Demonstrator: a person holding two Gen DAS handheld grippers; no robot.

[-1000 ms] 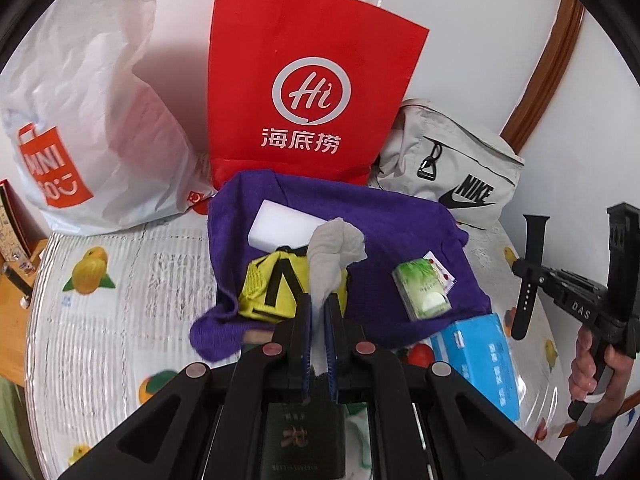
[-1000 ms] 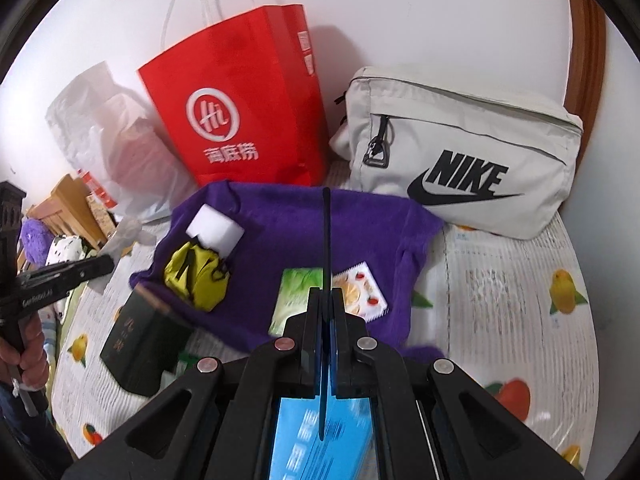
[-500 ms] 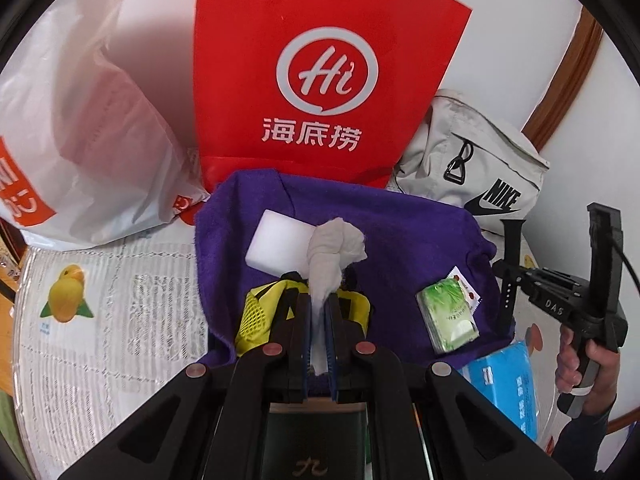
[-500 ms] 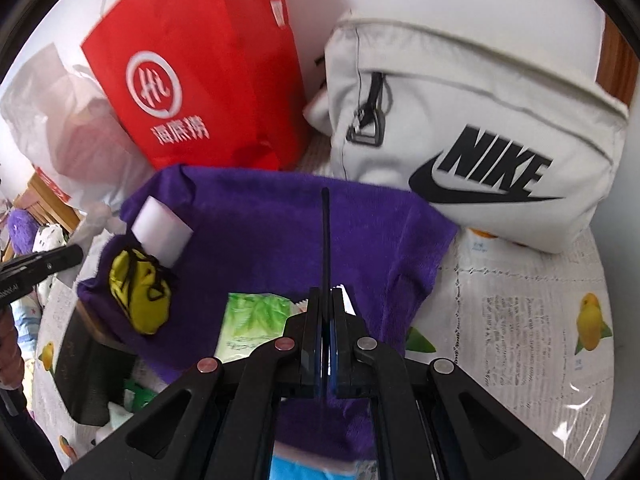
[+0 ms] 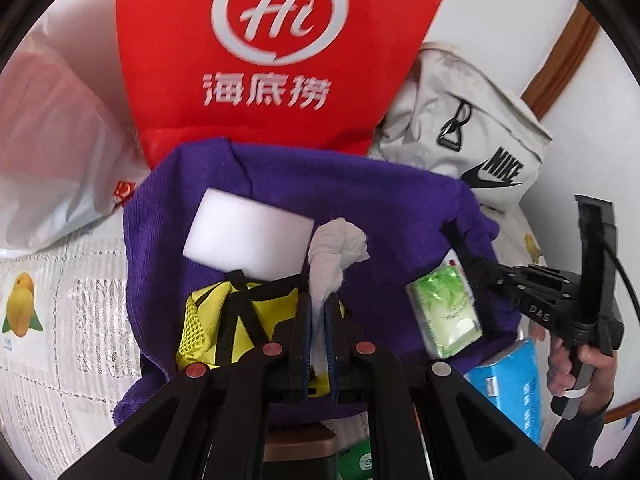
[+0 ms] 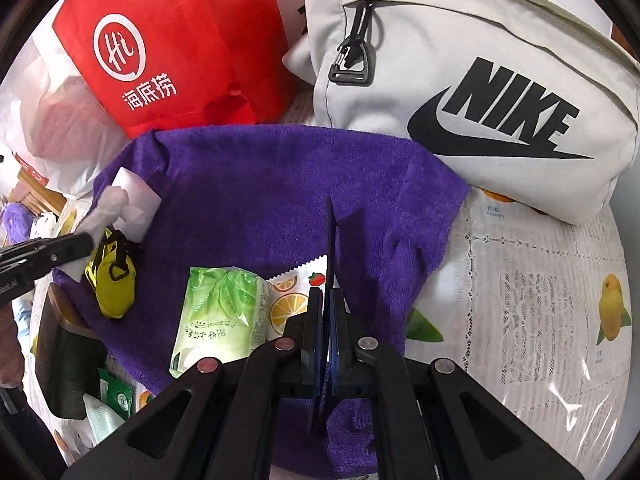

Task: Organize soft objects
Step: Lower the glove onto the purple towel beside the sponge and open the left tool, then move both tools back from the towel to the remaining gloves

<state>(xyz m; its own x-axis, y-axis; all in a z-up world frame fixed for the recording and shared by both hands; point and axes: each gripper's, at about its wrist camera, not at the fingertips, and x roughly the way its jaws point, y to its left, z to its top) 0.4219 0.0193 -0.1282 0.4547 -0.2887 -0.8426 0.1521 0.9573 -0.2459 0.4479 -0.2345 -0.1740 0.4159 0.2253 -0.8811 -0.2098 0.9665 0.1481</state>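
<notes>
Left gripper (image 5: 318,312) pinched shut on a crumpled tissue (image 5: 338,250), held above the purple towel (image 6: 280,184) beside the white sponge (image 5: 248,236) and yellow pouch (image 5: 236,324). Right gripper (image 6: 329,312) shut on a thin dark strap (image 6: 329,240) over the same towel. Best to lower the tissue onto bare towel, clear of the 2 neighbours, before letting go.

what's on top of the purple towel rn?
On the purple towel: white sponge, yellow pouch, green tissue pack, fruit-print sachet. Anything beneath those is covered.
</notes>
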